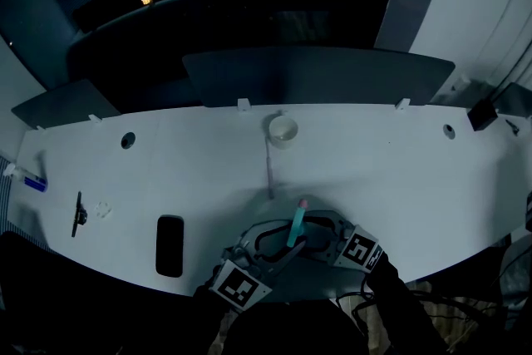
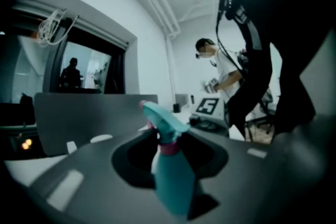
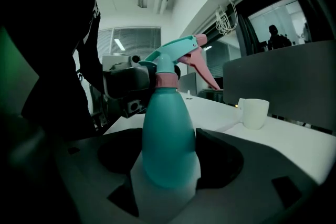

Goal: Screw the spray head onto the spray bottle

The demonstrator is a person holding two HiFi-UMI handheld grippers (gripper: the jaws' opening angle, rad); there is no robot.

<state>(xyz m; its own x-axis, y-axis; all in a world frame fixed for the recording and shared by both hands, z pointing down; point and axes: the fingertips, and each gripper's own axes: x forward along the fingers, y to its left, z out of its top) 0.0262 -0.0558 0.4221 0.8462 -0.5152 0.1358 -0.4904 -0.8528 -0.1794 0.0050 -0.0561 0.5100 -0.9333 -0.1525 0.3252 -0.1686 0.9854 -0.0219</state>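
Most of the job looks done: the spray head [image 3: 181, 52] already sits on the spray bottle [image 3: 168, 134] at the counter's [image 1: 374, 170] near edge, its body clamped in the right hand-held gripper [image 3: 165, 181], with the left hand-held gripper [image 2: 173, 191] half open round its upper part, contact unclear, so perhaps only final tightening remains.

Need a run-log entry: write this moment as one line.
bottle: spray head on top | right tongs: closed on bottle body | left tongs: closed on bottle | cup: on table, untouched

Looked an open-plan office, long white desk [image 1: 391, 179] with a cable hole [image 1: 127, 140] at nine o'clock, grey partition screen [image 1: 316, 75] stood at twelve, window blinds [image 3: 134, 42].
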